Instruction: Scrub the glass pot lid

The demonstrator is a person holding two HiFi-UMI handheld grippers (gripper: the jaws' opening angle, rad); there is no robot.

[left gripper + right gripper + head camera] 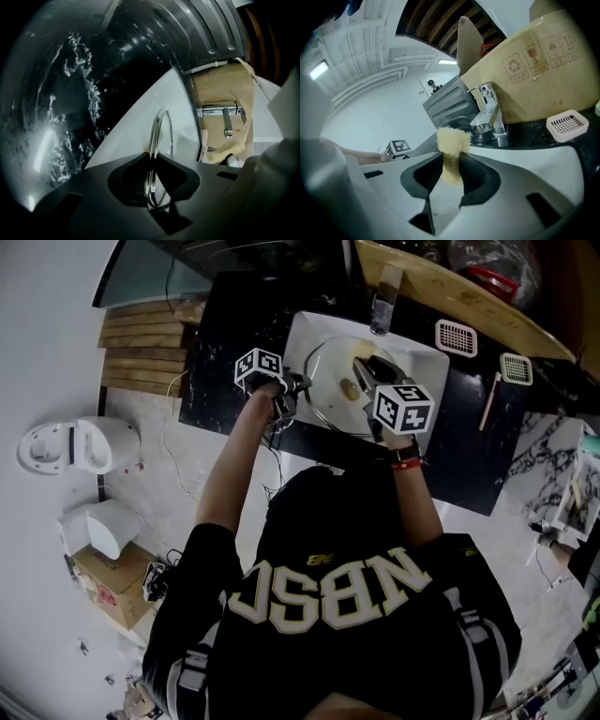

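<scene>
Head view shows the glass pot lid over the white sink. My left gripper is clamped on its metal rim, and my right gripper pinches a yellow scrub pad. I should brace the lid firmly and rub in overlapping circles.

A white sink is set in a black counter, with a tap at its far edge. One white grid lies on the counter just beside the sink, and a second grid lies a little farther away. On the floor stand a white appliance and a cardboard box, and wooden slats lie beside the counter.
</scene>
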